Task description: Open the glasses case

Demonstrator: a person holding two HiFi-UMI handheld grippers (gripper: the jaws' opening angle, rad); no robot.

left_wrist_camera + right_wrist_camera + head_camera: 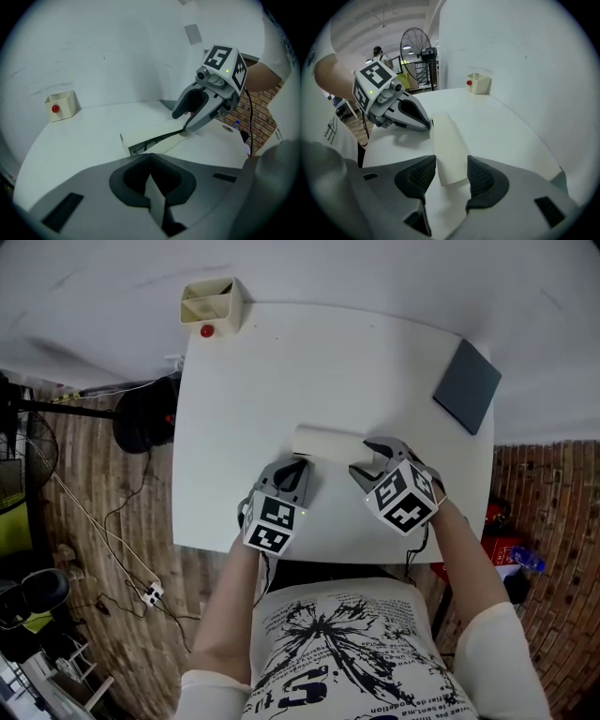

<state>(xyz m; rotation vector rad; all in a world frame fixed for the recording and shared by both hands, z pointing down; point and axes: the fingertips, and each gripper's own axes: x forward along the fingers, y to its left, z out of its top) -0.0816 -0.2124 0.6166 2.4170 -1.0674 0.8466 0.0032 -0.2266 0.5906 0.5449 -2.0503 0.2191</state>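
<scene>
A cream glasses case [323, 442] lies near the front of the white table [281, 362]. In the left gripper view the glasses case [150, 133] shows a dark slit along its side, with the lid slightly lifted. My left gripper [151, 159] is shut on a thin white flap at the case's near end. In the head view my left gripper [298, 465] sits at the case's left end and my right gripper [370, 457] at its right end. In the right gripper view my right gripper [451, 165] straddles the end of the case [447, 145], with a pad against each side.
At the far left corner of the table stands a cream box with a red button [212, 304]. A dark grey pad [467, 385] lies at the far right edge. A fan [417, 51] and a black stool [145, 413] stand off the table's left side.
</scene>
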